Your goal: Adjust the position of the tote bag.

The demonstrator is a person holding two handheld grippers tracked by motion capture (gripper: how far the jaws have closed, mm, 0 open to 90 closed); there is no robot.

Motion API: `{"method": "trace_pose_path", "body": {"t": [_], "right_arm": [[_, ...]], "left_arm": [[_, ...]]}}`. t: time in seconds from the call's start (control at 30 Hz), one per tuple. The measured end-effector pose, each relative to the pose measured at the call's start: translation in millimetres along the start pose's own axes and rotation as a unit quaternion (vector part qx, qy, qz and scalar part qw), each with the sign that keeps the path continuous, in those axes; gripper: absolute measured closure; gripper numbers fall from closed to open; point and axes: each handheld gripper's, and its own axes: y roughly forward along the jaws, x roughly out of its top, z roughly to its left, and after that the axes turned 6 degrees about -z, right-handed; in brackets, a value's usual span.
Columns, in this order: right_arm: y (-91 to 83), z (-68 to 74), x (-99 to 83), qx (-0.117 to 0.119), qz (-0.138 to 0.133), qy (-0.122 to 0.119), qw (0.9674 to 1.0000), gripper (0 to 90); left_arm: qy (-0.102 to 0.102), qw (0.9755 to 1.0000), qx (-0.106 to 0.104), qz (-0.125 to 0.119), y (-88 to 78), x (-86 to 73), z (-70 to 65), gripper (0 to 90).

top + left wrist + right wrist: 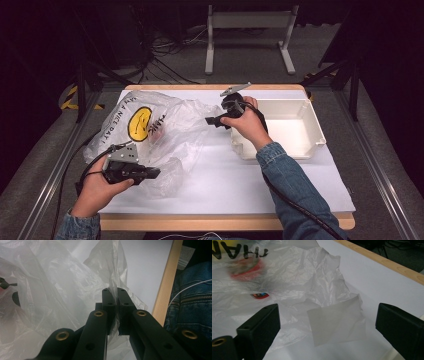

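White table [280, 180], high view: a clear plastic bag [150, 127] printed with a yellow smiley face lies crumpled across the left half of the frame, its long axis running from the lower centre-left up toward the upper left. A white tray [305, 112] stands at the right of centre, well apart from the bag's bulk.

Left gripper [152, 173], lower left of the high view: jaws closed flat on a fold of the bag's near edge. In the left gripper view the thin film [113, 290] rises straight out from between the two shut jaws.

Right gripper [211, 120], centre of the high view, in front of the tray's left wall: jaws spread wide and holding nothing, pointing toward the left of the frame at the bag's free right-hand edge. In the right gripper view a loose flap [337, 322] of the bag lies on the table between and just beyond the open jaws, at lower centre; a red item [245, 270] shows blurred through the film at upper left.

Judged relation: the flap lies directly ahead of the right gripper, which is the nearer one; a short advance leftward in the high view should bring the flap between its jaws, opposite the left gripper's hold.
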Motion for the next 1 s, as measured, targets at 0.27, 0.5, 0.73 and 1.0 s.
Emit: {"method": "trace_pose_path", "body": {"t": [0.27,0.5,0.73,1.0], "right_arm": [[5.1,1.9,2.4,0.015,0.043,-0.046,0.9979,72.1],[-17.0,9.3,5.7,0.023,0.025,-0.058,0.9977,89.2],[-51.1,23.3,4.6,0.034,0.003,-0.049,0.9982,89.2],[-91.8,42.4,-13.9,0.039,-0.009,-0.036,0.9985,89.2]], "left_arm": [[-0.005,1.0,0.006,-0.003,-1.9,-2.6,4.6,86.7],[-0.006,0.9999,0.01,-0.006,-2.2,-2.1,7.1,87.0],[-0.004,0.9997,0.025,-0.005,-4.0,-0.1,10.4,87.3],[-0.006,0.9991,0.041,-0.005,-6.3,0.0,15.8,87.0]]}}
